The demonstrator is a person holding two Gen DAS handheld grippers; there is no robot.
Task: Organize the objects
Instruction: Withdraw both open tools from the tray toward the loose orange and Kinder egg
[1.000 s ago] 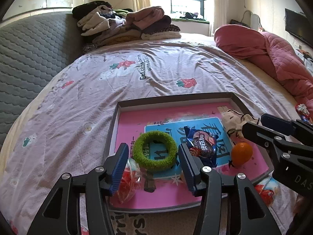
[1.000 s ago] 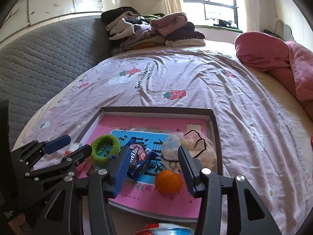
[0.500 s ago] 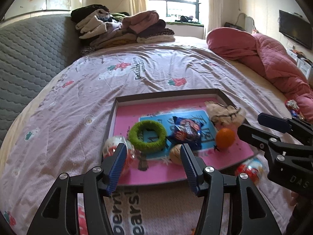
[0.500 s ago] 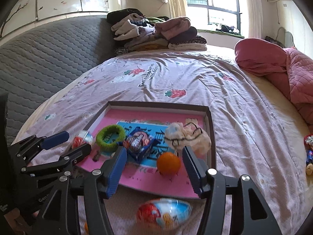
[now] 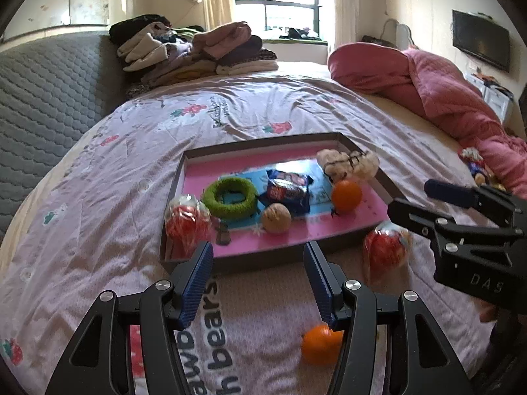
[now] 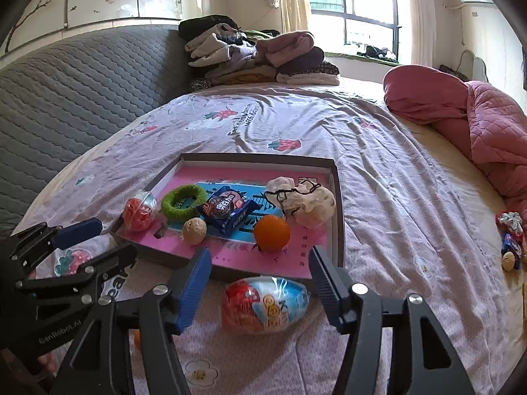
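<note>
Bedroom scene, viewed from two cameras riding on hand-held grippers above a bed with a lilac printed sheet (image 6: 378,151).

Near the foot of the bed, a shallow tray (image 6: 337,204) with a pink floor, serving as the collecting place. Already inside: a green fuzzy ring (image 6: 183,202), a blue snack packet (image 6: 227,210), a walnut (image 6: 194,230), an orange (image 6: 271,233), a wrapped red ball (image 6: 139,210) at the left corner, and a bundled cream cloth (image 6: 306,202) against the right wall. Grouped loosely, none stacked, apparently dropped in one at a time.

Still outside the tray: a large foil-wrapped egg toy (image 6: 263,306) on the sheet just beside the near wall, and a second orange (image 5: 321,345) nearer the cameras, partly hidden behind a finger. A few small wrapped sweets (image 6: 510,240) well apart at the right edge of the bed.

Right gripper (image 6: 260,273) angled downward, jaws just widening, spread to either side of the egg toy, pads not touching it; probably lined up for the next pickup. Left gripper (image 5: 258,279) likewise released, holding nothing, hovering over bare sheet in front of the tray, the second orange just beneath its right finger.

Task judged partly done: most items gathered, at least two left.
</note>
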